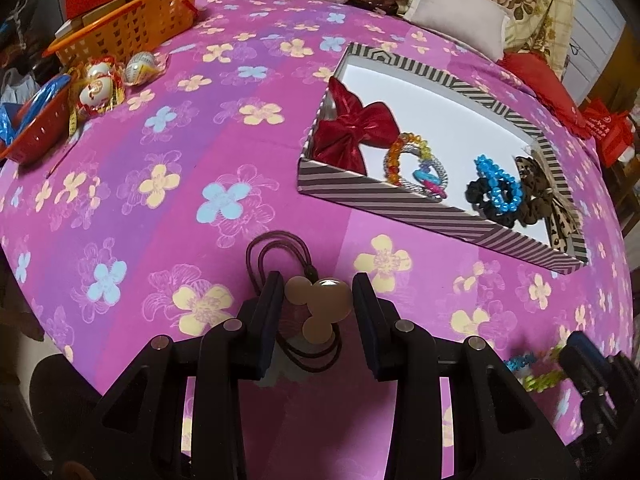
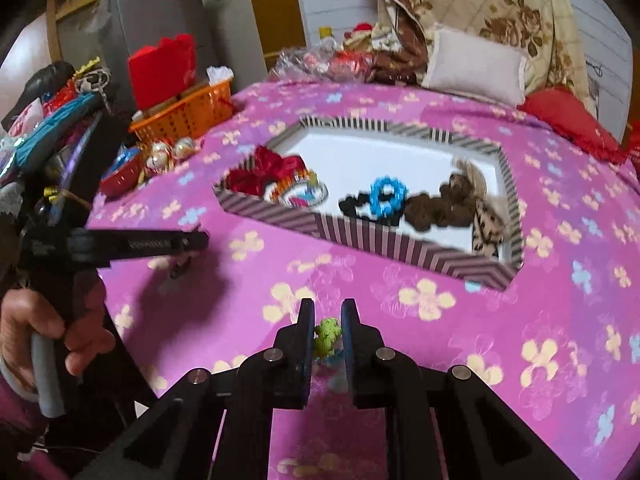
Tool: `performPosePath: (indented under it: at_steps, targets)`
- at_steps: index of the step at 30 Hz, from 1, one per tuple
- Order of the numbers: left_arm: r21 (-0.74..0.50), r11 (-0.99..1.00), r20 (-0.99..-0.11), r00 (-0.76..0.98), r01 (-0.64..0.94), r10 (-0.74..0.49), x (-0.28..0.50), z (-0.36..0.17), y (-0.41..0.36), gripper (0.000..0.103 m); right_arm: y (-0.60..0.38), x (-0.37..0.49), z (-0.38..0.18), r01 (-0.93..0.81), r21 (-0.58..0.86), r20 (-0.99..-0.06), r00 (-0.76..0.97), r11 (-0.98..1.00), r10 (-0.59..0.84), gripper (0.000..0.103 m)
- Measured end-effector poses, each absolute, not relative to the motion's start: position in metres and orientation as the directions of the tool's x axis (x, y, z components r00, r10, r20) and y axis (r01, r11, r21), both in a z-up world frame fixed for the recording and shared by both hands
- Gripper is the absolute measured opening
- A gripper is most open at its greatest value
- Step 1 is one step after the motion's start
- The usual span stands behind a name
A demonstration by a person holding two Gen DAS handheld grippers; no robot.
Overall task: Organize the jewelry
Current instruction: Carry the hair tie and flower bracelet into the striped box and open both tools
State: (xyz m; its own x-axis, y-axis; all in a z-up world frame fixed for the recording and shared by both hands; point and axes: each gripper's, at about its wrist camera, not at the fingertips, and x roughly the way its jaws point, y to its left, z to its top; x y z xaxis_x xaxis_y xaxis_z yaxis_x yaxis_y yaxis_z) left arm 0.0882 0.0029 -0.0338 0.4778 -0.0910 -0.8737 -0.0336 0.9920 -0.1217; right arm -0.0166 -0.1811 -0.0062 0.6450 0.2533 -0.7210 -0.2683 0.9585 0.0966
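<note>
A: Where's the pendant?
B: The pendant (image 1: 319,307), a gold mouse-head shape on a dark cord (image 1: 276,252), lies on the pink flowered cloth (image 1: 160,208), right between the fingers of the left gripper (image 1: 319,288). The fingers are spread about as wide as the pendant, one on each side; I can't tell whether the pads actually touch it.

A: And the right one?
B: The right gripper (image 2: 327,314) has its fingers narrowed around a green beaded piece (image 2: 327,338). The beads fill the gap and look pinched, with something pale blue below them, blurred.

A: Does the left camera show that too?
B: At its lower right edge, yes: green and blue beads beside the dark tip of the right gripper, all blurred.

A: The box?
B: The striped box (image 1: 384,196) sits farther back on the cloth, well apart from both grippers. Inside are a red bow (image 1: 352,128), an amber bead bracelet (image 1: 404,156), a blue bead ring (image 1: 498,190) on a black scrunchie (image 1: 480,200), and a leopard bow (image 1: 540,188).

A: Anything else?
B: An orange basket (image 1: 132,20) at the far left, near a red bowl (image 1: 36,132) and wrapped eggs (image 1: 98,84)
</note>
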Motion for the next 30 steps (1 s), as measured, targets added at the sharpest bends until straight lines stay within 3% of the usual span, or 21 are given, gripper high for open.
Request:
performPosePath:
  at_steps: [21,30]
  targets:
    - [-0.094,0.995,-0.835,0.542,0.022,-0.091,0.084,-0.001,-0.014,0.034,-0.184,-0.012,0.053,-0.285,0.047,-0.637,0.73,0.957,0.249,0.013]
    - [-0.219,0.97,-0.828,0.505,0.106,-0.242,0.091,0.016,-0.015,0.034,-0.189,0.0,0.072,-0.277,0.021,-0.614,0.755,0.961,0.231,0.013]
